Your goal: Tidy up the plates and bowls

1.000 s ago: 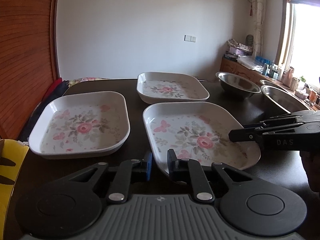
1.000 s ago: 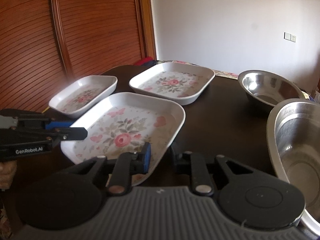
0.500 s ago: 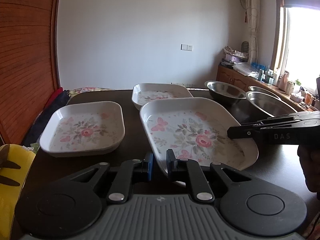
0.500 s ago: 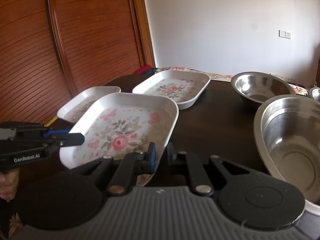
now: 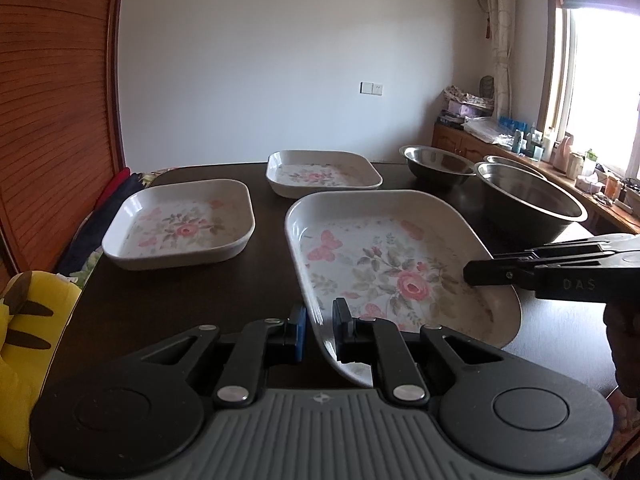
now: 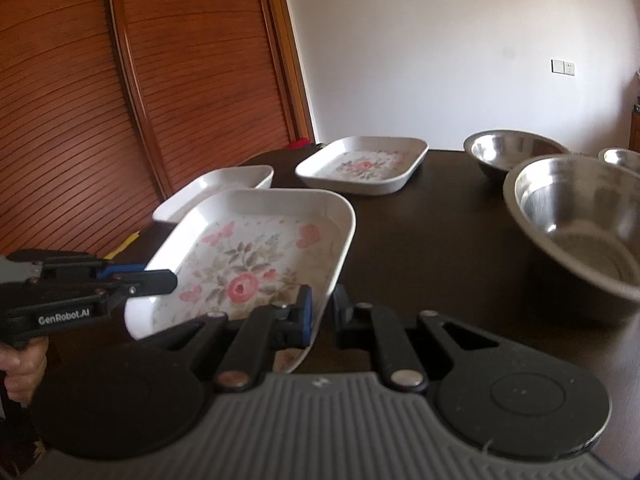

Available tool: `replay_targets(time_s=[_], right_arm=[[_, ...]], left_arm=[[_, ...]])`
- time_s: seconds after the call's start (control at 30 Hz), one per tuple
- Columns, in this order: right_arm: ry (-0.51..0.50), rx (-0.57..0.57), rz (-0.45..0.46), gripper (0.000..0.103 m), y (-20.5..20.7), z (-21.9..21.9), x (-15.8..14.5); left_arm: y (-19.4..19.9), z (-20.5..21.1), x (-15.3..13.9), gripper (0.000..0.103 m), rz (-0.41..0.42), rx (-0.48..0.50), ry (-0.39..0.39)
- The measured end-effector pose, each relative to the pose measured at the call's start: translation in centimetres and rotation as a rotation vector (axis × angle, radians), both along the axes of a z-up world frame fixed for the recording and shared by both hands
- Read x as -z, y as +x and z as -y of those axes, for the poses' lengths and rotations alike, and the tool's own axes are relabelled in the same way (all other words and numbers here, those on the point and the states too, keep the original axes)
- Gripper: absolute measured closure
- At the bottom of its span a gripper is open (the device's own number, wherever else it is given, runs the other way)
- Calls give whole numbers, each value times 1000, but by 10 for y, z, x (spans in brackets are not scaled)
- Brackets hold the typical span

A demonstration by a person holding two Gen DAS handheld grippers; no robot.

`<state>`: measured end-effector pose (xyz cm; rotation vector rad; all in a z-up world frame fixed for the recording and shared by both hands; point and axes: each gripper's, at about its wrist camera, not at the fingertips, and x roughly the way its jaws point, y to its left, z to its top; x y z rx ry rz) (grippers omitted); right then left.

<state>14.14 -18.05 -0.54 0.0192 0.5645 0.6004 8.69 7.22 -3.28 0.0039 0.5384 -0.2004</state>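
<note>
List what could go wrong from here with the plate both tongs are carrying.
1. The floral plate is held only by thin rim edges in the left tongs and right tongs; uneven movement could twist it loose.
2. The large steel bowl sits close on the right; a swing could clip it.

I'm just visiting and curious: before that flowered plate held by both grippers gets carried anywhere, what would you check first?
1. Left gripper clamped on the lifted floral plate rim: ok.
2. Right gripper clamped on the opposite rim: ok.
3. Plate level: not ok, it tilts slightly.
4. Plate clear of the dark table: seemingly ok, underside hidden.
5. Other two floral plates, left and far, free to stack on: ok.
6. Clearance from the large steel bowl: ok.
</note>
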Motion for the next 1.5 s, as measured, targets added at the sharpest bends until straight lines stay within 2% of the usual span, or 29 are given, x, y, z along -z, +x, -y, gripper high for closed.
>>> replay_targets(time_s=[0.6, 1.07, 1.1, 1.13, 1.17, 1.4, 1.5], right_arm=[[-8, 9, -39, 88, -5, -3, 14], [-25, 20, -7, 84, -13, -5, 14], [-27, 24, -5, 83, -14, -4, 14], [-27, 29, 0, 75, -14, -3, 13], [-28, 32, 7, 72, -15, -3, 12], [-39, 70, 66, 71, -20, 8, 1], [-38, 77, 89, 70, -22, 11, -5]], left_arm=[[10, -2, 17, 59, -34, -2, -13], [8, -5, 16, 59, -24, -20, -26], [8, -6, 16, 58, -21, -26, -25], [6, -6, 15, 56, -17, -28, -24], [4, -7, 14, 56, -13, -31, -24], [-6, -10, 2, 44, 27, -43, -17], [-10, -9, -5, 33, 53, -46, -11]])
